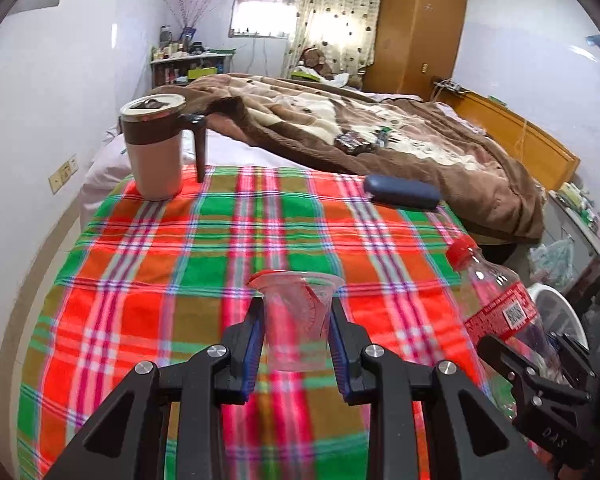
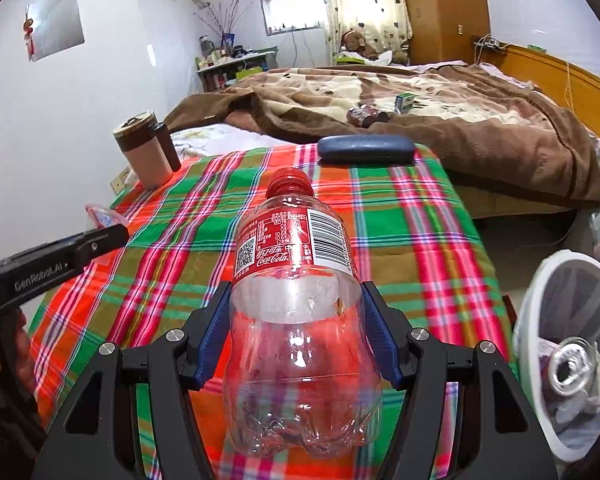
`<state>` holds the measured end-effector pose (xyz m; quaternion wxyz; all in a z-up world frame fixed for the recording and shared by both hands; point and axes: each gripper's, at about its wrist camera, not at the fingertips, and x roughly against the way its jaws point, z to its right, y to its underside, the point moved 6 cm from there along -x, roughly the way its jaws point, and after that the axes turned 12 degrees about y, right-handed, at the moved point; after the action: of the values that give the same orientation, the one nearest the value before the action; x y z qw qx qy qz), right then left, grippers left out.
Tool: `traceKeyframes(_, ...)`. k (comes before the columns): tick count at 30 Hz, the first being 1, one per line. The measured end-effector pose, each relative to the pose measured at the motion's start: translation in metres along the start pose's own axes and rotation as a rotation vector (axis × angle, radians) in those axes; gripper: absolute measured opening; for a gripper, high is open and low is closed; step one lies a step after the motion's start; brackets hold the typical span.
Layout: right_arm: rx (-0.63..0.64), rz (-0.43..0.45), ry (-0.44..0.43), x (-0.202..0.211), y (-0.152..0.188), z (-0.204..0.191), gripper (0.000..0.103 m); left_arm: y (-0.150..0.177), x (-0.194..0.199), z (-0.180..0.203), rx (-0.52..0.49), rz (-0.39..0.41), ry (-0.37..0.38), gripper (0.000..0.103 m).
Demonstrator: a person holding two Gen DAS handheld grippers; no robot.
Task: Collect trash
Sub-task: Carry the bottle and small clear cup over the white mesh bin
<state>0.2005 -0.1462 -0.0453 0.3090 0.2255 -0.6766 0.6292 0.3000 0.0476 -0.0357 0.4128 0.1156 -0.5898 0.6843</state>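
Observation:
My left gripper [image 1: 296,312] is shut on a clear plastic cup [image 1: 296,320] with a red lid piece inside, lifted above the plaid cloth [image 1: 180,280]. The blue pads press on both sides of the cup. My right gripper [image 2: 296,300] is shut on an empty cola bottle [image 2: 296,320] with a red cap and red label, its cap pointing away from me. In the left wrist view the bottle [image 1: 496,304] and the right gripper appear at the right. In the right wrist view the left gripper's finger [image 2: 60,252] and the cup's rim [image 2: 100,216] show at the left.
A white mesh waste bin [image 2: 572,340] holding a can and scraps stands on the floor at the right of the table. A brown-and-white lidded mug [image 1: 156,148] and a dark blue case [image 1: 402,193] sit at the table's far side. Behind lies a bed with a brown blanket [image 1: 380,120].

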Motion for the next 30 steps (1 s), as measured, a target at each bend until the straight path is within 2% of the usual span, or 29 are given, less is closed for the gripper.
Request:
traceKeyframes(6,-0.012,0.017,0.028,0.014,0.006,0.023,0.064,0.013,0.011,0.032,-0.015,0.008,0.038,0.031)
traceKeyframes(11,-0.046,0.032,0.07,0.025,0.01,0.052,0.064,0.02,0.017,0.069,-0.081,0.012,0.052,0.031)
traceKeyframes(14,-0.064,0.038,0.095,0.032,0.013,0.069,0.064,0.026,0.017,0.091,-0.093,0.005,0.095,0.031)
traceKeyframes(25,-0.139,0.069,0.187,0.055,0.023,0.129,0.064,0.038,0.009,0.171,-0.167,-0.005,0.17,0.031)
traceKeyframes(30,-0.17,0.075,0.223,0.063,0.03,0.157,0.064,0.045,0.002,0.205,-0.176,-0.025,0.234,0.031)
